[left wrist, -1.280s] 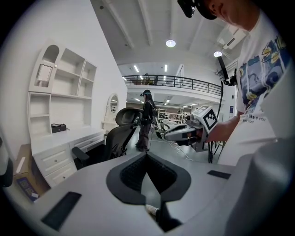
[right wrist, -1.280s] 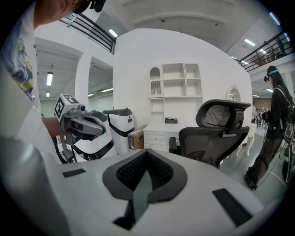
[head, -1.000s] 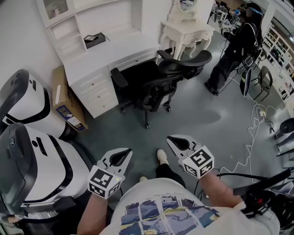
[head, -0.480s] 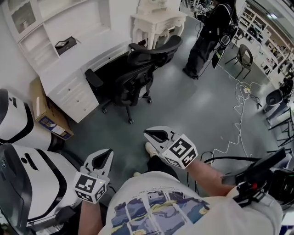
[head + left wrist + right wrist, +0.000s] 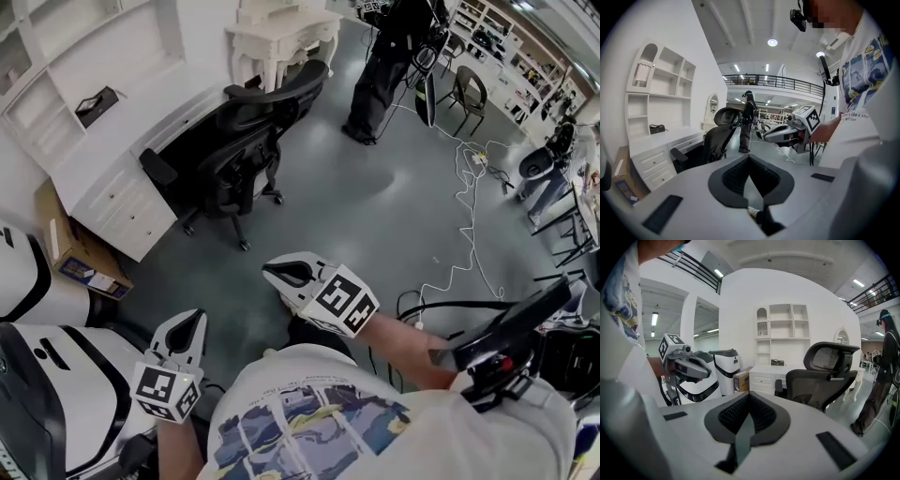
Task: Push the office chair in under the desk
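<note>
The black office chair (image 5: 234,141) stands on the grey floor in front of the white desk (image 5: 103,141), its seat partly in the knee gap and its back turned to the room. Both grippers hang close to my body, well short of the chair and touching nothing. My left gripper (image 5: 192,321) is shut and empty at the lower left. My right gripper (image 5: 278,272) is shut and empty, pointing left near the middle. The chair (image 5: 719,136) also shows beyond the left gripper's (image 5: 749,159) closed jaws, and the chair (image 5: 825,380) shows right of the right gripper's (image 5: 749,397) closed jaws.
Two large white machines (image 5: 37,366) stand at my left, with a cardboard box (image 5: 70,253) beside the desk drawers. A person (image 5: 394,56) stands behind the chair near a white dressing table (image 5: 281,37). Cables (image 5: 469,216) trail over the floor at the right.
The head view has swung, so chair and desk slid up and left in the picture. Both grippers sit lower in the frame, the right one further left. Both stay shut.
</note>
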